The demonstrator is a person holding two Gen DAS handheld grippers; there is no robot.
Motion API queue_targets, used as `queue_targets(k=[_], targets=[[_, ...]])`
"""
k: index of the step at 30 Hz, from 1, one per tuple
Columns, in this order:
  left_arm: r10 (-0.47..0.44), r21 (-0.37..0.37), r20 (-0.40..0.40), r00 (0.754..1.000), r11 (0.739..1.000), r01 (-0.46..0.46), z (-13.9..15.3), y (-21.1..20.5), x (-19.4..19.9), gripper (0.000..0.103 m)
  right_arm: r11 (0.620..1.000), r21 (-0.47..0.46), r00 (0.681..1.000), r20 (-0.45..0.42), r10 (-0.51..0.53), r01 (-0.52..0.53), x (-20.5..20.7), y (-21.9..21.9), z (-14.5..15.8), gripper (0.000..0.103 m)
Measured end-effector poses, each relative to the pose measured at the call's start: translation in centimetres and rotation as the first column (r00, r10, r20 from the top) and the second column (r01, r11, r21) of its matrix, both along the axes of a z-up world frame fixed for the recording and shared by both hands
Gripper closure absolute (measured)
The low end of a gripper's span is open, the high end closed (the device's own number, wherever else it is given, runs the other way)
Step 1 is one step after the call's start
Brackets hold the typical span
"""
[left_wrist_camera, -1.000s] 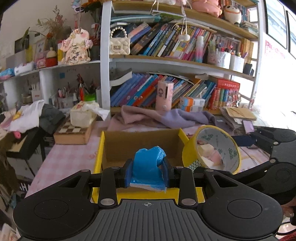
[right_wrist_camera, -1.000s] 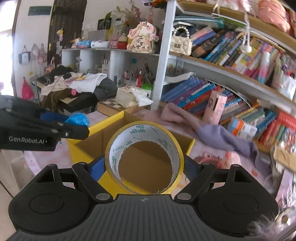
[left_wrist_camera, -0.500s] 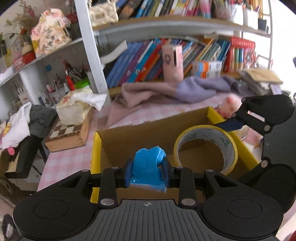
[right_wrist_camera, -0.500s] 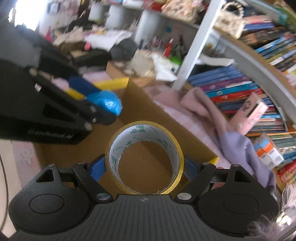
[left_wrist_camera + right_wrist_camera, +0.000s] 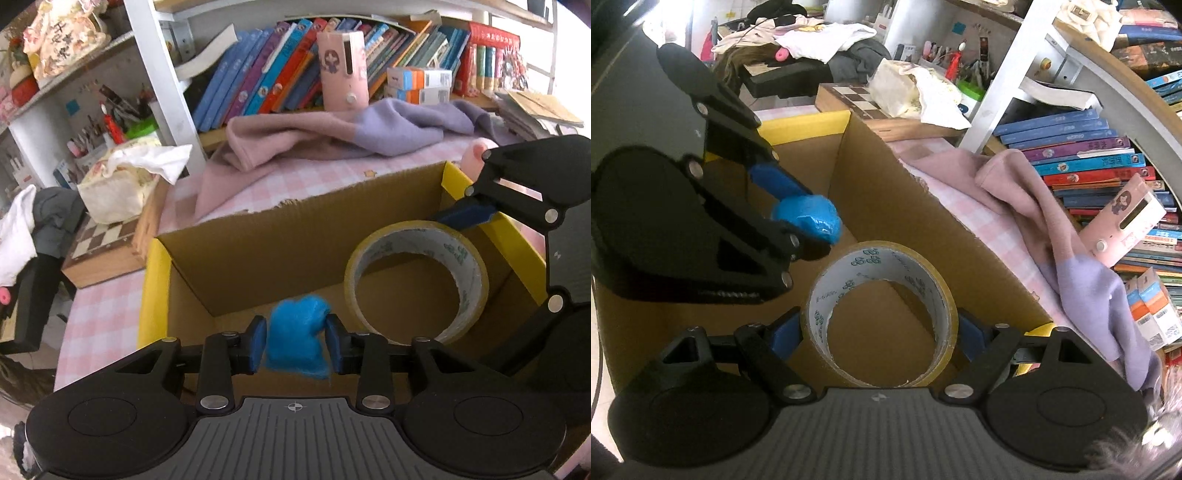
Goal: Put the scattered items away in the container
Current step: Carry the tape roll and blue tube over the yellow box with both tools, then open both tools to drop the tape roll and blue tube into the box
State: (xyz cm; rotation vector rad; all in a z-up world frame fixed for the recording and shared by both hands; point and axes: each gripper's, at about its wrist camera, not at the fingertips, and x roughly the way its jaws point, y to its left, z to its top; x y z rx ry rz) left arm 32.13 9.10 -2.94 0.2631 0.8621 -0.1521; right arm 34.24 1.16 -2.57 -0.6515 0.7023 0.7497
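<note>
Bookshelves crowd the far side of your pink checked table, with a pink and lilac cloth heaped in front of them. Your left gripper hangs over the open cardboard box; its jaws are opening, and the blue lump sits between the pads, blurred at its edges, so you cannot tell if they still touch it. Only your right wrist view shows that lump from the side, clear of the box floor. Your right gripper pinches the yellow tape roll across its width, over the box's right half.
</note>
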Motion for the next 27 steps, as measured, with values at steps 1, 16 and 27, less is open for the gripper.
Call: queue_targets(k=[1,16,27], targets=[[-0.001,0.009,0.001,1.0,1.0,0.001,0.0,-0.1,0.0,0.051,1.0,0.001,1.0,-0.003,0.002,-0.002,0.0,0.0,-0.1,0.019],[0.079,-0.037,0.168,0.983,0.997,-0.073,4.2,0.9,-3.3,0.029,0.995,0.101,0.998,0.061,-0.027,0.021,-1.6,-0.8,3.0,0.018],[0.14,-0.127,0.318,0.938,0.986,-0.104,8.9,1.6,-10.3,0.018,0.967,0.239,0.972,0.189,-0.136,0.089,-6.6,-3.2,7.9,0.018]])
